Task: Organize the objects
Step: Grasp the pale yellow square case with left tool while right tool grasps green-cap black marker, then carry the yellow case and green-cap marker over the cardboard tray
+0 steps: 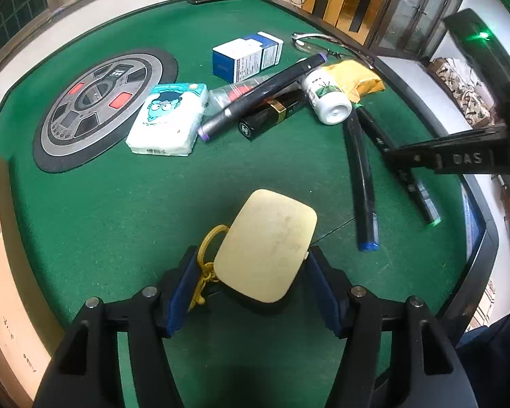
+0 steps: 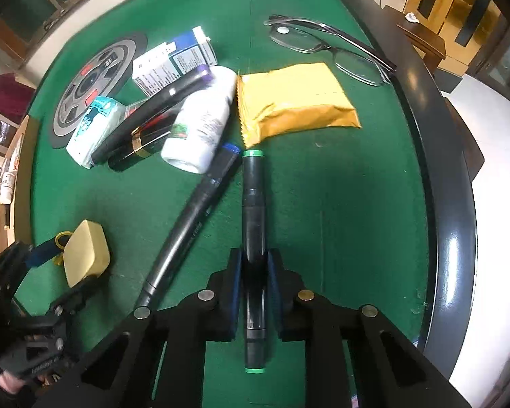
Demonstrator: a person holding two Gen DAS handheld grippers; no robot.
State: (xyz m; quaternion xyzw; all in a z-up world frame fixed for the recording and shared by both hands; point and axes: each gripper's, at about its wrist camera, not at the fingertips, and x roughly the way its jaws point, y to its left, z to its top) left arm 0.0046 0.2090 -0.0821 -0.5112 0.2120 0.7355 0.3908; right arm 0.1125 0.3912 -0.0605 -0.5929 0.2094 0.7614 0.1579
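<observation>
Green-capped black marker pen (image 2: 253,224) lies on green felt desk (image 2: 340,221), right hand-held gripper (image 2: 254,292) clamped on lower barrel. Judged light, stiff, smooth; mid-barrel grip best against tipping. Left hand-held gripper (image 1: 255,292) straddles cream rounded case (image 1: 267,244), half spread; contact unclear. Beyond: three markers counted, blue-capped marker (image 2: 193,217), purple-capped marker (image 1: 260,91); one white plastic bottle (image 2: 200,122), one yellow foil packet (image 2: 295,102), one tissue pack (image 1: 168,119), one blue-white box (image 1: 246,56), one pair glasses (image 2: 326,46).
</observation>
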